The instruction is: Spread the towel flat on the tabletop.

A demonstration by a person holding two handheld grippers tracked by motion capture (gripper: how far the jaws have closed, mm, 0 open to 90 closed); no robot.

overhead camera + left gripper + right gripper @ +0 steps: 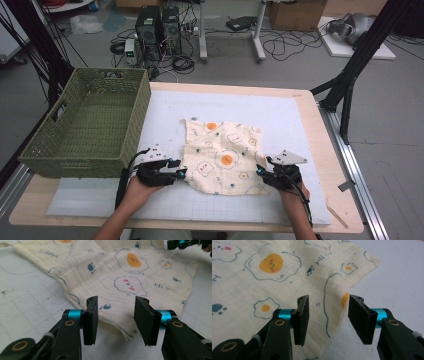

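On the table's white gridded mat [280, 120], both the left hand-held gripper [181, 169] and the right hand-held gripper [262, 170] stand apart beside the egg-print cloth [225, 155], cables [280, 45] littering the grey floor beyond.

Cloth [225, 156] on mat [280, 115], basket [87, 125] left of it

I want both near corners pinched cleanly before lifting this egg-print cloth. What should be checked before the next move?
1. Left gripper jaws apart: ok, both pads clear of the fabric.
2. Cloth edge between the left jaws: ok, the near edge lies in the gap, unpinched.
3. Right gripper jaws apart: ok.
4. Cloth at the right jaws: ok, a raised fold stands between them, close against the right pad; contact cannot tell.
5. Cloth lying flat: not ok, its far left part is folded over.
6. Green basket clear of the cloth: ok, it stands apart at the left.
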